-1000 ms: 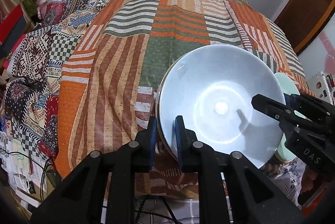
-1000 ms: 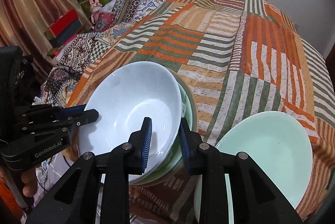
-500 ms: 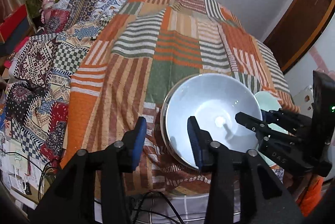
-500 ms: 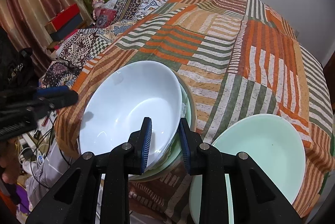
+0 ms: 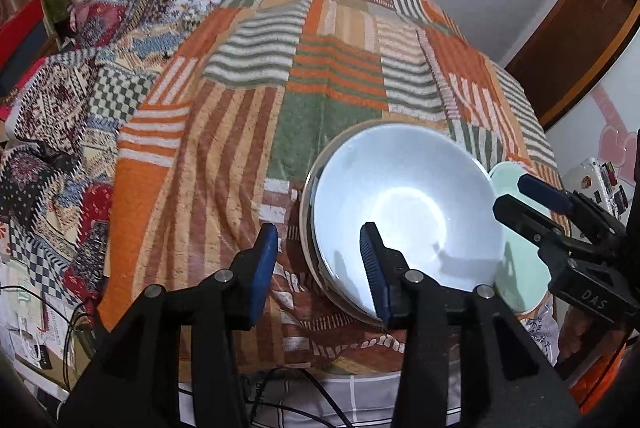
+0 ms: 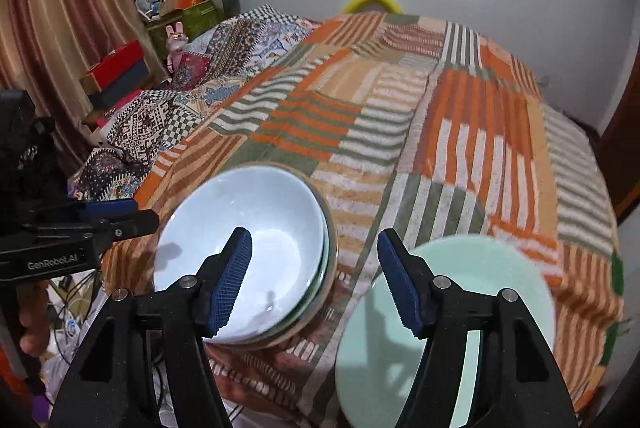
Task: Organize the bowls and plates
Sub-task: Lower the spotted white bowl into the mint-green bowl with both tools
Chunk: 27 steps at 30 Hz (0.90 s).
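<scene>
Bed covered with an orange, green and cream striped patchwork blanket (image 5: 248,132). Near its front edge sits a stack of dishes: a pale blue-white glossy bowl (image 5: 404,212) on top, nested in at least one greenish bowl and a tan-rimmed dish below, only their rims showing. Just beside the stack, toward the right gripper's side, a mint green shallow bowl (image 6: 452,312) rests on the blanket; whether it touches the stack, cannot tell.

Left gripper (image 5: 320,264), black with blue ribbed pads, jaws apart. The stack's near rim falls between the pads in the view, one pad over the blanket, the other in front of the blue-white bowl's inside. Neither pad looks to be pressing on anything; nothing gripped.

Right gripper (image 6: 316,276), same build, jaws opening right now, already wide. Left pad hangs over the blue-white bowl's interior, right pad over the mint bowl's rim; the gap between them shows blanket and the stack's edge. Nothing clamped.

Each gripper shows at the side of the other's view, flanking the stack. A bit of the person's hand (image 6: 34,320) shows under the left gripper body.

Background: a second quilt with checkered and floral patches (image 5: 60,116) on the left, red boxes (image 6: 116,68), a pink bunny toy (image 6: 176,40), white wall.
</scene>
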### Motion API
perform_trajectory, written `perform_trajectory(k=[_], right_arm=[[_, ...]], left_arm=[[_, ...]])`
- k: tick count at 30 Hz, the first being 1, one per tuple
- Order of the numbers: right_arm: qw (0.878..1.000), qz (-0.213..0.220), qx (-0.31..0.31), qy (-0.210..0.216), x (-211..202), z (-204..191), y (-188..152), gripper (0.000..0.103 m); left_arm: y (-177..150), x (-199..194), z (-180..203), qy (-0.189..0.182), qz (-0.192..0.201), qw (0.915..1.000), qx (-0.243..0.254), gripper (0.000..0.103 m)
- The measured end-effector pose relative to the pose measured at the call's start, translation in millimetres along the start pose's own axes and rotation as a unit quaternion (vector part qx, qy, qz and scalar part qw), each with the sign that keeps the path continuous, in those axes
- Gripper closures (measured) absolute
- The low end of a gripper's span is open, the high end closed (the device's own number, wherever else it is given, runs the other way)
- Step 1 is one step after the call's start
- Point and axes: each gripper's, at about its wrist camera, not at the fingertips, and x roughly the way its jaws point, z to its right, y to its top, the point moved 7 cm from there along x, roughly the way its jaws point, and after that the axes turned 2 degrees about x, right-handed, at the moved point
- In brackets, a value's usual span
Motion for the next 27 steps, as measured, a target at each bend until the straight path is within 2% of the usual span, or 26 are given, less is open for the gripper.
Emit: perform_trajectory(k=[8, 12, 19, 21, 27], right_arm=[[0.998, -0.033, 0.046, 0.034, 16, 6, -15, 0.042], [0.997, -0.045, 0.056, 0.042, 24, 7, -18, 0.058], [0.994, -0.048, 0.076, 0.066, 30, 6, -20, 0.066], [0.993, -0.055, 0.074, 0.072, 34, 3, -21, 0.069], [0.997, -0.061, 0.038, 0.038, 36, -4, -22, 0.065]], left_arm=[[-4, 25, -2, 0.000, -0.014, 0.9999, 0.000, 0.061], [-3, 35, -5, -0.002, -0.016, 0.9998, -0.009, 0.062], [-5, 50, -2, -0.027, -0.030, 0.9991, -0.010, 0.076], [-5, 49, 0, -0.021, -0.027, 0.9994, -0.004, 0.076], [-5, 47, 3, -0.008, -0.030, 0.9995, -0.006, 0.076]])
